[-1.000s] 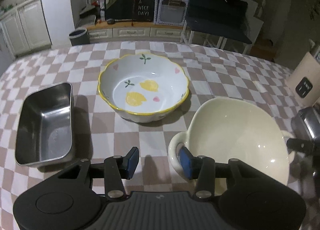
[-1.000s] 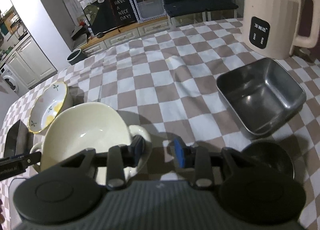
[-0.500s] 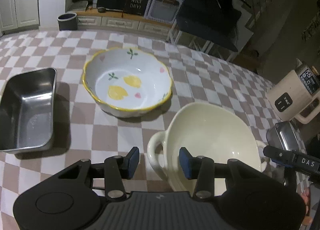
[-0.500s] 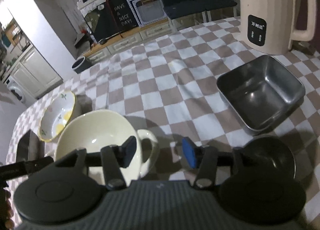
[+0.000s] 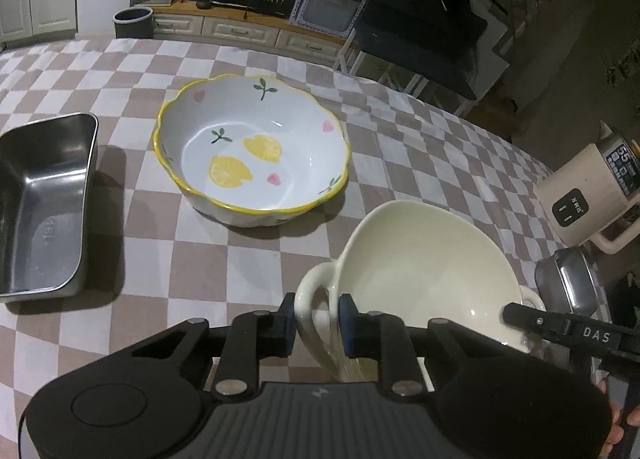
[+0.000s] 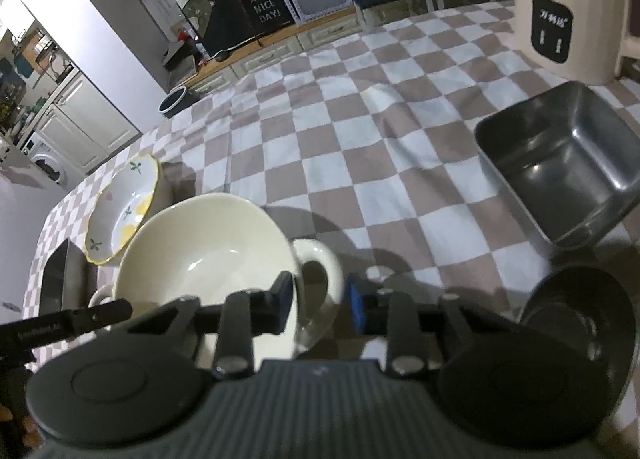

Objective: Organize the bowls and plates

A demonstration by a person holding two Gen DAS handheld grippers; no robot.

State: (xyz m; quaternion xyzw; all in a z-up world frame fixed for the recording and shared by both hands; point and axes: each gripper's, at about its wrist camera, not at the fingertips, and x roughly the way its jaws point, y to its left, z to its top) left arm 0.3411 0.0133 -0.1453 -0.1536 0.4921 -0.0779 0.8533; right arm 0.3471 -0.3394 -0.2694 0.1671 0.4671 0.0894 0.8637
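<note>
Here, both handles of the cream bowl (image 5: 424,259) are pinched by the just-closing left gripper (image 5: 316,325) and right gripper (image 6: 320,299); its near rim is hidden.

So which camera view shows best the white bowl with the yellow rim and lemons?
The left wrist view: the white lemon-patterned bowl lies whole, facing the camera. In the right wrist view it is small, far left, partly behind the cream two-handled bowl.

You see a table (image 5: 248,267) with a checked cloth. On it, from the left wrist view: a lemon-painted bowl (image 5: 252,155) at twelve o'clock, a steel tray (image 5: 40,211) at nine, a beige appliance (image 5: 588,195) (a kettle, perhaps) at three.
</note>
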